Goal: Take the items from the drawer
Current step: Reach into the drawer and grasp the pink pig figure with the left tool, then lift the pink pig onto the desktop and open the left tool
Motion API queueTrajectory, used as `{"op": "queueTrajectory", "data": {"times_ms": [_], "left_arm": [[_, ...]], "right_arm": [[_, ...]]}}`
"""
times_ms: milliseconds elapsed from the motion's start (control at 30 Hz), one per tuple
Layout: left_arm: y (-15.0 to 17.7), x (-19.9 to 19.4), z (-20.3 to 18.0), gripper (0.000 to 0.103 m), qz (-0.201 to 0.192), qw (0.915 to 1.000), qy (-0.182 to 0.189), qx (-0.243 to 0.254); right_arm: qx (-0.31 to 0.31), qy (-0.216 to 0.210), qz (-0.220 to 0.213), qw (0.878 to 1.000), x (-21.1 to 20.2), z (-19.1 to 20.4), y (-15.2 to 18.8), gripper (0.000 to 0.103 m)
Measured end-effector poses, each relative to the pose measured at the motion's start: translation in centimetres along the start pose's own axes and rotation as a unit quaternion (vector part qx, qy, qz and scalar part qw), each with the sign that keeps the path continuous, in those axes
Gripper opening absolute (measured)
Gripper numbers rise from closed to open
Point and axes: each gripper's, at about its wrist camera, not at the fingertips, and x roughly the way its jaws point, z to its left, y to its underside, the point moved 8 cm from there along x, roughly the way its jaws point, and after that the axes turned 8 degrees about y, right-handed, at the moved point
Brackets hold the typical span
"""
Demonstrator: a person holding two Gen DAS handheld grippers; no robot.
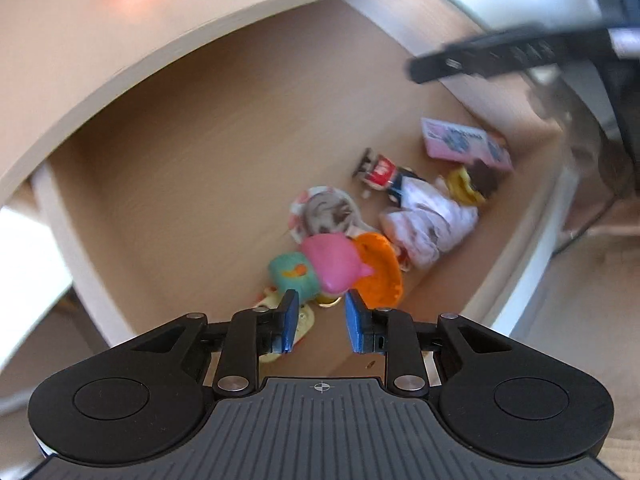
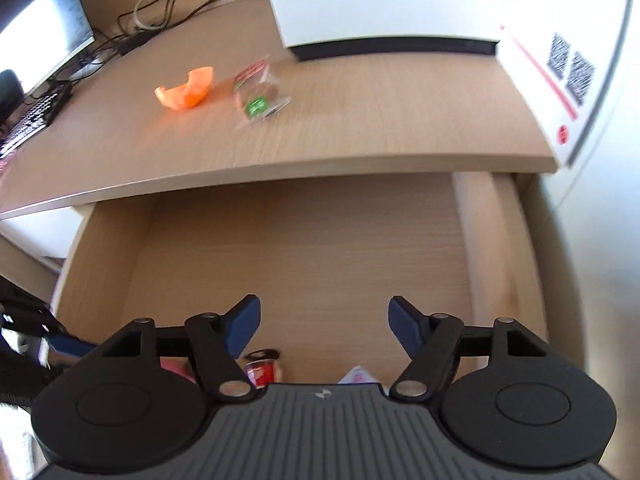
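hovering left tongs (image 1: pixel 320 312), empty, part-open

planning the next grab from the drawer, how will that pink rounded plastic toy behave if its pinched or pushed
The pink rounded plastic toy looks smooth and domed, so flat pads may slip off it. It seems small and hollow, so probably light. It leans against the orange plastic piece and the teal cube toy, so a push would likely shift them too.

Each hand-held gripper (image 1: pixel 320 312) (image 2: pixel 324 328) has black linkages, silver rivets, blue pads and a ribbed grey body.
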Motion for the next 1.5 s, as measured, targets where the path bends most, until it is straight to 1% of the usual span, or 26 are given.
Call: {"op": "queueTrajectory", "data": {"times_ms": [67,100,133,200,233,300,367,433,467,500,567,633,733,833,900,967,1000,1100,1200,1300,1333,1400,1500], "left_arm": [[-0.9,0.3,-0.9,0.028,-0.011,0.9983,-0.026,0.050],[-1.4,0.6,-1.6,0.028,-0.013,0.9960,-0.037,0.081],[-1.8,0.8,-1.9,0.028,-0.012,0.9929,-0.044,0.109],[-2.3,1.9,-2.6,0.029,0.011,0.9867,-0.049,0.154],[-2.3,2.5,-2.8,0.030,0.028,0.9839,-0.050,0.169],[-2.0,3.3,-2.4,0.037,0.054,0.9783,-0.055,0.193],[-2.4,4.0,-2.0,0.037,0.053,0.9770,-0.061,0.198],[-3.0,4.4,-1.4,0.037,0.047,0.9815,-0.062,0.175],[-3.2,4.6,-0.8,0.040,0.043,0.9843,-0.063,0.159],[-3.4,4.7,-0.4,0.041,0.037,0.9878,-0.053,0.142],[-3.8,4.6,0.3,0.041,0.018,0.9933,-0.037,0.108],[-4.4,4.5,0.8,0.042,-0.010,0.9965,-0.027,0.079],[-5.1,4.9,1.2,0.045,-0.038,0.9979,-0.007,0.053],[-5.9,5.2,1.0,0.046,-0.056,0.9977,0.000,0.039],[-6.0,5.1,1.4,0.043,-0.048,0.9987,0.002,0.016],[-5.9,4.6,2.0,0.041,-0.039,0.9988,0.003,-0.031],[-5.8,4.6,1.9,0.041,-0.040,0.9979,0.001,-0.050],[-4.8,1.9,2.5,0.039,-0.076,0.9928,0.005,-0.092],[-3.7,-1.4,2.7,0.039,-0.123,0.9806,0.009,-0.152],[-2.5,-4.6,1.9,0.039,-0.177,0.9665,0.008,-0.186],[-2.1,-5.6,1.7,0.039,-0.192,0.9615,0.006,-0.196],[-1.1,-6.9,1.0,0.039,-0.214,0.9534,-0.004,-0.213],[0.5,-7.6,0.1,0.039,-0.228,0.9465,-0.020,-0.227]], "right_arm": [[-0.008,-0.007,0.004,1.000,0.2,0.6,0.0,0.071],[-0.014,-0.011,0.006,1.000,0.3,0.8,0.1,0.071],[-0.020,-0.014,0.009,1.000,0.3,1.1,0.1,0.071],[-0.030,-0.020,0.014,0.999,0.5,1.7,0.3,0.071],[-0.033,-0.022,0.015,0.999,0.5,1.8,0.4,0.071],[-0.037,-0.025,0.017,0.999,0.5,2.0,0.5,0.071],[-0.032,-0.023,0.023,0.999,0.6,1.8,0.7,0.071],[-0.029,-0.013,0.033,0.999,0.9,1.5,0.7,0.071],[-0.029,-0.004,0.036,0.999,1.0,1.3,0.8,0.071],[-0.030,0.006,0.036,0.999,1.1,1.2,0.8,0.071],[-0.034,0.019,0.031,0.999,1.1,1.0,0.7,0.072],[-0.029,0.023,0.029,0.999,1.1,0.8,0.6,0.073],[-0.026,0.028,0.031,0.999,1.3,0.6,0.8,0.073],[-0.038,0.038,0.030,0.998,1.4,0.5,0.9,0.073],[-0.047,0.041,0.029,0.998,1.3,0.6,1.0,0.073],[-0.050,0.034,0.034,0.998,1.4,0.8,1.0,0.073],[-0.053,0.029,0.035,0.998,1.4,1.0,1.0,0.073],[-0.069,0.011,0.036,0.997,1.5,2.0,1.1,0.073],[-0.081,-0.017,0.053,0.995,2.6,3.7,1.3,0.073],[-0.117,-0.034,0.079,0.989,5.0,6.5,1.8,0.073],[-0.132,-0.035,0.087,0.987,5.8,7.5,2.0,0.073],[-0.160,-0.016,0.097,0.982,7.4,9.0,2.4,0.072],[-0.184,0.006,0.118,0.976,9.2,10.1,3.1,0.065]]}}
